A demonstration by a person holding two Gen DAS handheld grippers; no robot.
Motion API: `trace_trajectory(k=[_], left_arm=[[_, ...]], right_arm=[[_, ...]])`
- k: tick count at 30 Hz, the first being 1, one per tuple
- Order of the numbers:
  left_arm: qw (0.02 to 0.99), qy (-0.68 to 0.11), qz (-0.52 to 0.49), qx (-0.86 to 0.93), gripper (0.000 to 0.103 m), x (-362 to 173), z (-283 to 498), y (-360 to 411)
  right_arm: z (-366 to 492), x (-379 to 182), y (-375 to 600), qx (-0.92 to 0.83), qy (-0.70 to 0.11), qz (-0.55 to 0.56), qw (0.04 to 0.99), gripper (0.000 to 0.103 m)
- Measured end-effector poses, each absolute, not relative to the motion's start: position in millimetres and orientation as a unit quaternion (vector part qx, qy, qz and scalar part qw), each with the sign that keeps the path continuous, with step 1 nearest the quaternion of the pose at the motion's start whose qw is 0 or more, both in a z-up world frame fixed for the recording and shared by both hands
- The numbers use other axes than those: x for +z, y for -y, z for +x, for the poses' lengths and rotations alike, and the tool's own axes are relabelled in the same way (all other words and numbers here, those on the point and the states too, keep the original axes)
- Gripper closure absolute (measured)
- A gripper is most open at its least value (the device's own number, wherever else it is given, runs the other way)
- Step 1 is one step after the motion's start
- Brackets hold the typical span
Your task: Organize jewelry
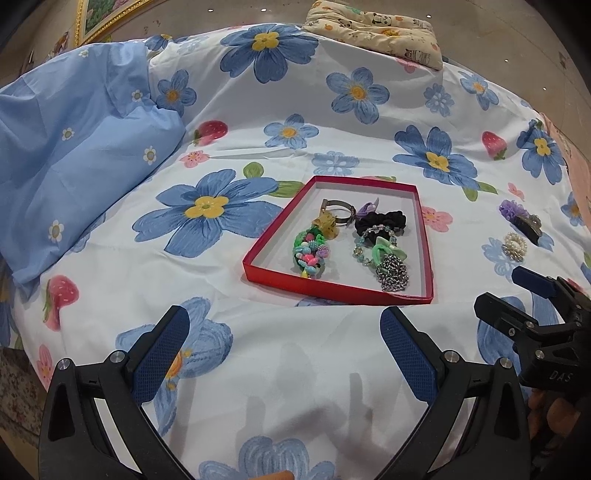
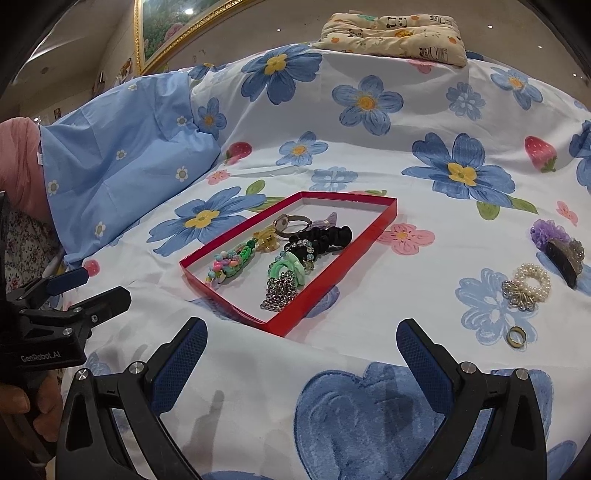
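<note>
A shallow red tray (image 1: pixel 334 286) (image 2: pixel 365 243) lies on the flowered bedsheet. It holds several pieces: a silver chain (image 1: pixel 394 275) (image 2: pixel 280 291), a colourful bead bracelet (image 1: pixel 309 253) (image 2: pixel 232 265), a black scrunchie (image 1: pixel 380 219) (image 2: pixel 325 236) and a watch (image 2: pixel 291 221). To the right of the tray, on the sheet, lie a pearl bracelet (image 1: pixel 514 245) (image 2: pixel 530 282), a gold ring (image 2: pixel 516 336) and a purple-flowered dark hair clip (image 1: pixel 521 218) (image 2: pixel 557 247). My left gripper (image 1: pixel 284 339) is open and empty, in front of the tray. My right gripper (image 2: pixel 301 350) is open and empty, in front of the tray's right corner.
A light blue pillow (image 1: pixel 74 155) (image 2: pixel 125 166) lies at the left. A cream panda-print cushion (image 1: pixel 380 29) (image 2: pixel 399 33) sits at the far edge of the bed. A gold-framed picture (image 2: pixel 166 33) hangs on the wall behind.
</note>
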State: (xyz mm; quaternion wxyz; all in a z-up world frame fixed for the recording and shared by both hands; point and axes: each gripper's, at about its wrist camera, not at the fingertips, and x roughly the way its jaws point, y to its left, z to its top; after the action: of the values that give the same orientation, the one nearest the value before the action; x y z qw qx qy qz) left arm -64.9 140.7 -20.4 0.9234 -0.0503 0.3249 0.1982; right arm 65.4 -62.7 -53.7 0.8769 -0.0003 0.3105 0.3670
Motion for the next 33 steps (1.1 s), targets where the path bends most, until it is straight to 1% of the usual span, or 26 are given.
trace_trajectory(k=[33], left_arm=[[0.924,-0.324,-0.051,0.196,0.0,-19.9,-63.9,-141.0]], right_arm=[[64.2,-50.6,61.9,0.37,-0.31,0.002,0.876,0.0]])
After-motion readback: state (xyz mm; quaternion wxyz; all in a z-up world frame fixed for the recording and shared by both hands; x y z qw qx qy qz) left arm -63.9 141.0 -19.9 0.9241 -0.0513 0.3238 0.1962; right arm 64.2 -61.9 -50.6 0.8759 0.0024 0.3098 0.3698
